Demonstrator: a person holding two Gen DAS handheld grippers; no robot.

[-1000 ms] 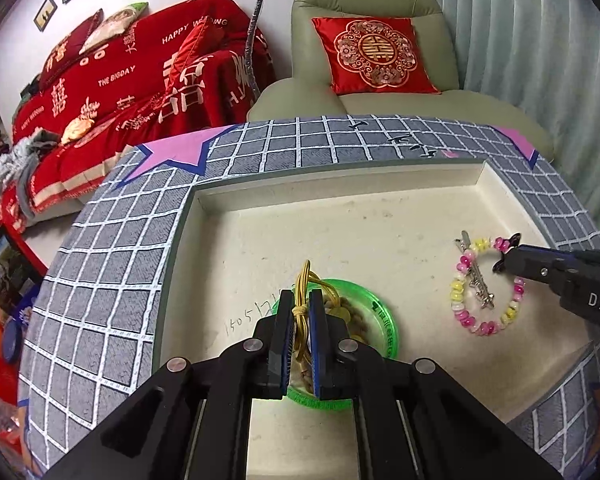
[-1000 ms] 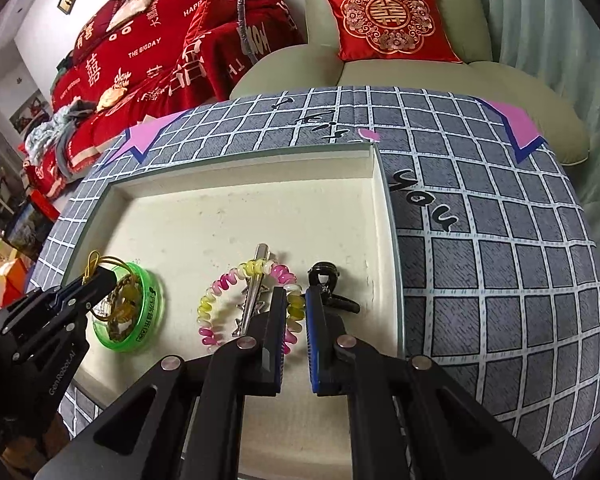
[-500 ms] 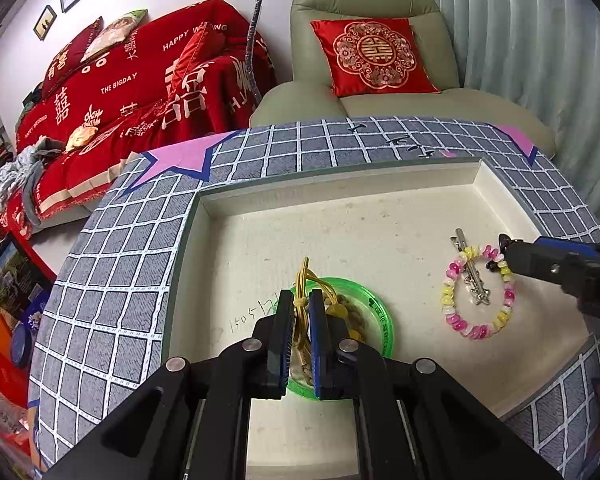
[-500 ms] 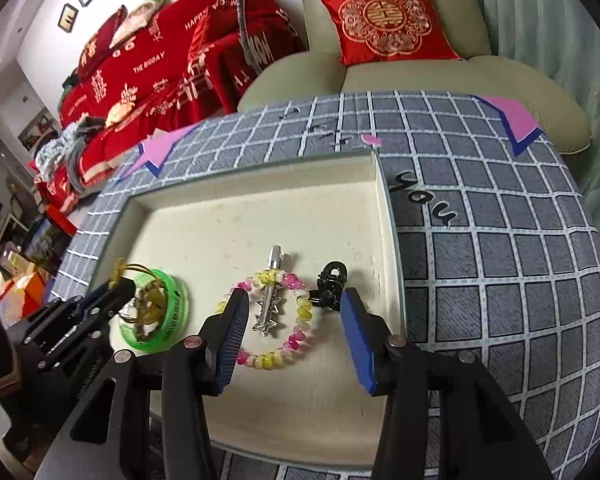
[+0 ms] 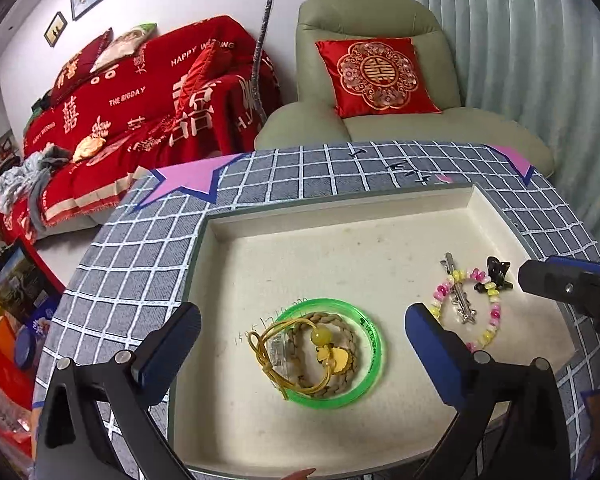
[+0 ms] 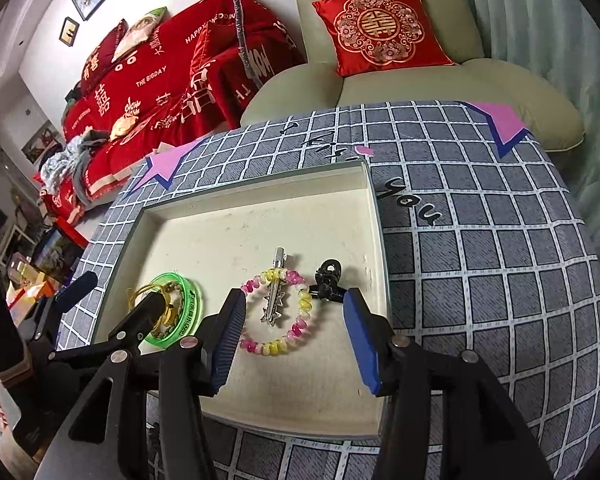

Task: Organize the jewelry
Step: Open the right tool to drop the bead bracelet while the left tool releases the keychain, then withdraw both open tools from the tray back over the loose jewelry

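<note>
Inside the cream tray [image 5: 340, 208], the yellow cord bracelet [image 5: 300, 354] is seen lying in the green bangle [image 5: 374, 354]; left gripper [image 5: 302, 332] jaws, just opened, are spread wide above it. Right gripper [image 6: 294, 332] jaws, also just opened, are held apart over the pink-yellow beaded bracelet [image 6: 278, 346], nothing gripped.

the left gripper's finger [image 6: 148, 312] hides part of the green bangle [image 6: 188, 312].
</note>
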